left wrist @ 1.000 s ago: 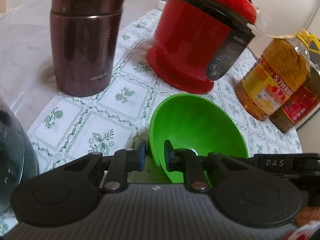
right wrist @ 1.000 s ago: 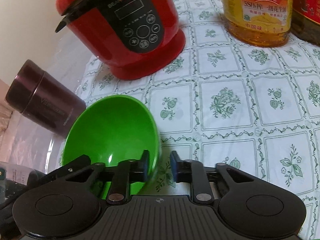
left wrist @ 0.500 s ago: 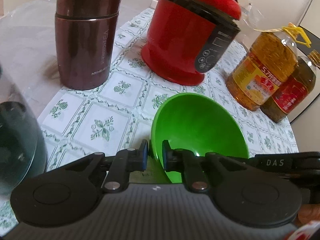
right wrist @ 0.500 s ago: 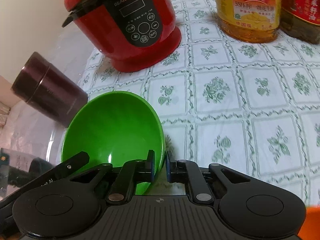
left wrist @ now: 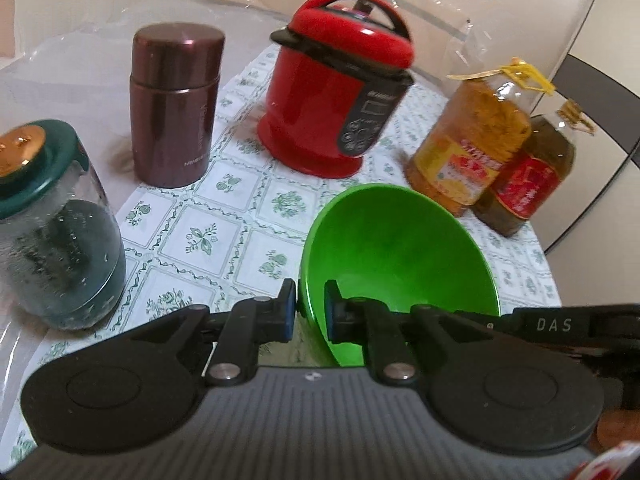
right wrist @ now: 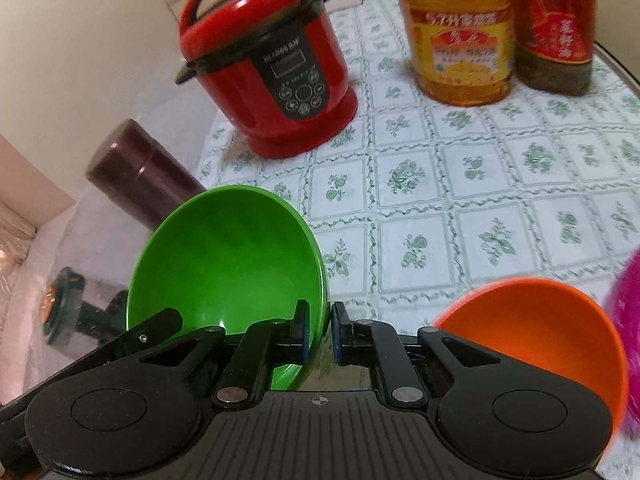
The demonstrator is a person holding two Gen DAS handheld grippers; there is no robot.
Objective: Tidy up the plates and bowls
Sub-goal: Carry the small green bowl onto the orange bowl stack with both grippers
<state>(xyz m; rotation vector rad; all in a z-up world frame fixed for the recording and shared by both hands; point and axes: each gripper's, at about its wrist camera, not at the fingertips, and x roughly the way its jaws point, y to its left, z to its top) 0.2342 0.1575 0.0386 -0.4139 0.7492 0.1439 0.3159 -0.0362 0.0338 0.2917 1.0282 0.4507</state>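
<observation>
Left wrist view: the green bowl [left wrist: 400,256] is pinched by its thin rim in both the left tool [left wrist: 310,312] and right tool [right wrist: 320,332], above the bench [right wrist: 480,200]. It is judged light, stiff, slippery plastic.

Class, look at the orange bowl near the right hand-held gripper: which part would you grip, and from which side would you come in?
Grip the thin rim of the orange bowl. It sits open side up with its wall flaring outward, so come from above, one finger inside and one outside, probably at the near edge. That is how both grippers pinch the green bowl.
</observation>
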